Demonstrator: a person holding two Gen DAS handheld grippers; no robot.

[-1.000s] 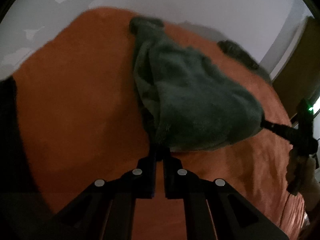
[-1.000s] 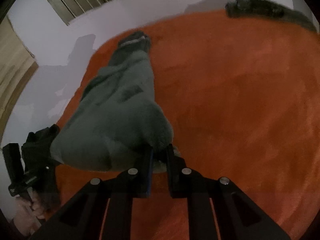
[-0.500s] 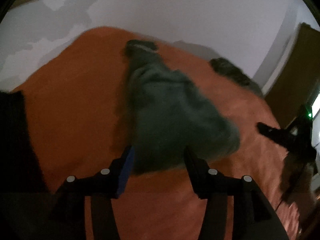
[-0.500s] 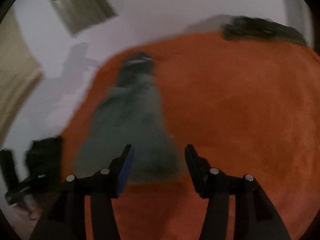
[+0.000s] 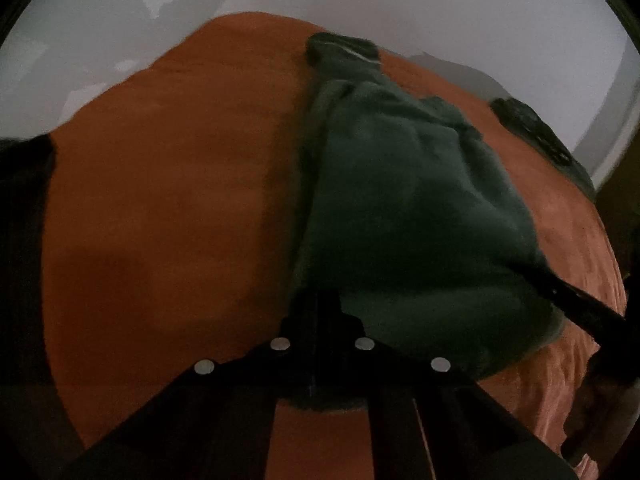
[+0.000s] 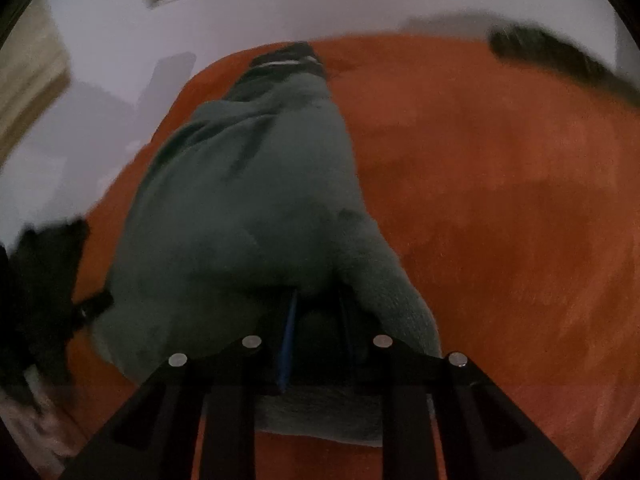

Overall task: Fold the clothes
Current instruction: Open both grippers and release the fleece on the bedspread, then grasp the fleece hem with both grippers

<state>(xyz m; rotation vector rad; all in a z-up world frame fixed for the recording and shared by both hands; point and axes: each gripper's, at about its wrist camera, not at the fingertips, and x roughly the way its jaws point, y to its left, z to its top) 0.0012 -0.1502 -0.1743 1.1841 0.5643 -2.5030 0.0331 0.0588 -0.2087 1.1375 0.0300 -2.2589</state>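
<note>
1. The left gripper has its jaws pressed together on the near edge of the dark green garment.
2. The right gripper clamps the same garment's near edge, cloth bunched between its fingers.
3. The garment lies lengthwise on the orange bedspread, stretching away toward the white wall.
4. Another dark cloth sits well apart at the far edge.

Dark green garment, plain; orange bedcover; white wall.
</note>
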